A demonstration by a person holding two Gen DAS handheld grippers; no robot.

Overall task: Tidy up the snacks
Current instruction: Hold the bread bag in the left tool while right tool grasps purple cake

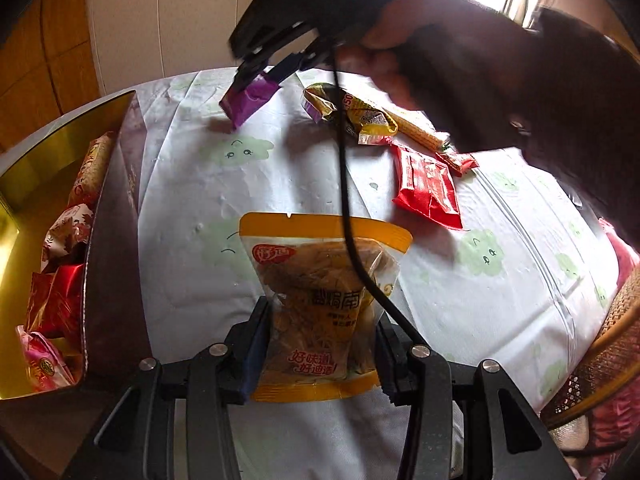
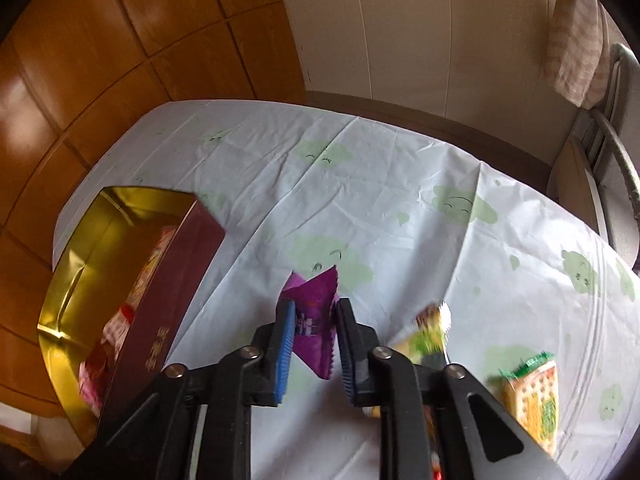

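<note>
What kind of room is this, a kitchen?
Probably a home dining room, though no kitchen gear shows. A table wears a cloud-print tablecloth, a chair stands beside it, and a gold-lined gift box holds wrapped snacks.

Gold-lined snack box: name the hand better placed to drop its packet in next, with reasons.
Left, probably. Its claw grips the yellow-edged clear snack pouch right beside the gold-lined snack box. The right claw, shut on the small purple foil packet, hangs farther out over the cloud-print tablecloth.
</note>
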